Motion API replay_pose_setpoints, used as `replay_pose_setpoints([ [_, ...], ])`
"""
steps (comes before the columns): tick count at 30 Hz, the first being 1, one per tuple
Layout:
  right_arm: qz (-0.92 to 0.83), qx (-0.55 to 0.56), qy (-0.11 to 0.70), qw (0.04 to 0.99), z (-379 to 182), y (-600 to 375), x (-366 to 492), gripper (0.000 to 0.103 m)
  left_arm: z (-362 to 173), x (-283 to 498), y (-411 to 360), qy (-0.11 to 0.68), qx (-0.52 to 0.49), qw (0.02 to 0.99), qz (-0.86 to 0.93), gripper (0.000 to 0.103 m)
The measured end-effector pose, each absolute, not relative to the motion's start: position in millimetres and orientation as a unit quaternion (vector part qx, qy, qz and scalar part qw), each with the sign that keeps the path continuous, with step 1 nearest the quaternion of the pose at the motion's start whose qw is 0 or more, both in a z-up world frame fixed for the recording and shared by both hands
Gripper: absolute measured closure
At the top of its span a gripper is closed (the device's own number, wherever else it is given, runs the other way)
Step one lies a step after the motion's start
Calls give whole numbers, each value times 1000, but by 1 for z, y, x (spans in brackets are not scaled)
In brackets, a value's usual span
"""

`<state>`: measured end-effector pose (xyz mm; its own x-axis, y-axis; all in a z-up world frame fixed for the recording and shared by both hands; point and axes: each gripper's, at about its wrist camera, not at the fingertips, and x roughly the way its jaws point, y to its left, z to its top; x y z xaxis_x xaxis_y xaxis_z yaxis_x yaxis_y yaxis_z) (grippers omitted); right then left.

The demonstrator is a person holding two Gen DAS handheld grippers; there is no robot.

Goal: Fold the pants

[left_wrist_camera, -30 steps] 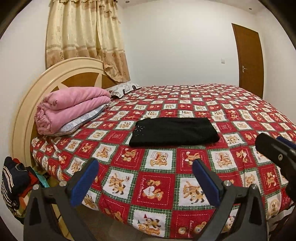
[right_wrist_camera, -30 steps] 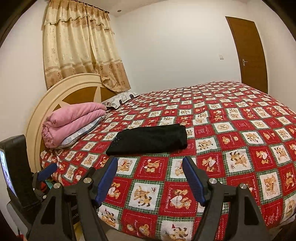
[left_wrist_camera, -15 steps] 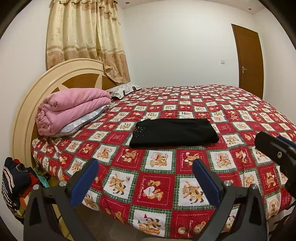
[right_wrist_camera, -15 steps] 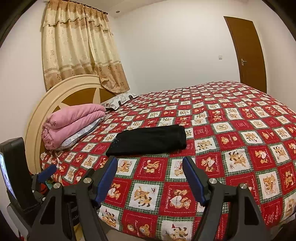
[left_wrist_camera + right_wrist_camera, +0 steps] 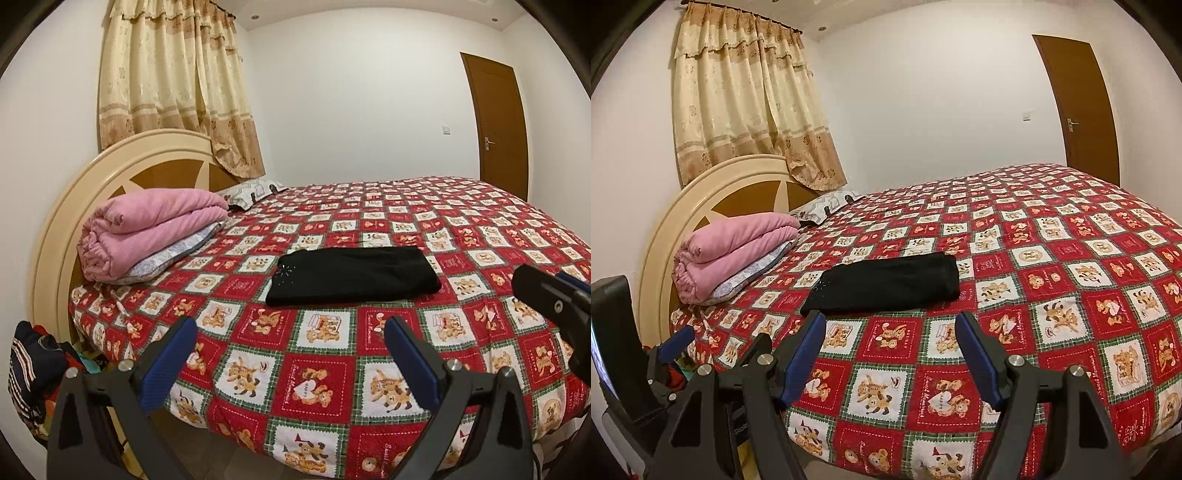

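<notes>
Black pants (image 5: 352, 277) lie folded into a flat rectangle on the red teddy-bear bedspread (image 5: 314, 384), near the bed's front edge. They also show in the right wrist view (image 5: 886, 284). My left gripper (image 5: 290, 363) is open and empty, held back off the bed's near edge, well short of the pants. My right gripper (image 5: 890, 354) is open and empty too, just in front of the pants' near edge. The right gripper's body (image 5: 550, 302) shows at the right of the left wrist view.
A rolled pink blanket (image 5: 147, 229) on a pillow sits by the cream headboard (image 5: 66, 221). A pile of clothes (image 5: 33, 373) lies on the floor at the left. Curtain (image 5: 173, 88) and brown door (image 5: 495, 122) stand behind.
Both grippers have tilted slightly upward and drawn back a little. The pants have not moved. Both grippers stay open.
</notes>
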<state>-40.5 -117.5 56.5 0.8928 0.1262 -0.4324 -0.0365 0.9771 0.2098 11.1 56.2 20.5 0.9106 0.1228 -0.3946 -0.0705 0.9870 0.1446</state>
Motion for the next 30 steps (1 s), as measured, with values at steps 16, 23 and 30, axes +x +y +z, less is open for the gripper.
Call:
replay_pose_setpoints([
  [16, 38, 96, 221, 970, 58, -118, -44, 29, 24, 7, 56, 196, 55, 978, 35, 0],
  [23, 38, 97, 223, 969, 57, -118, -42, 29, 25, 6, 57, 188, 49, 980, 42, 0],
  [30, 37, 98, 223, 969, 56, -118, -42, 29, 24, 5, 57, 196, 51, 979, 37, 0],
])
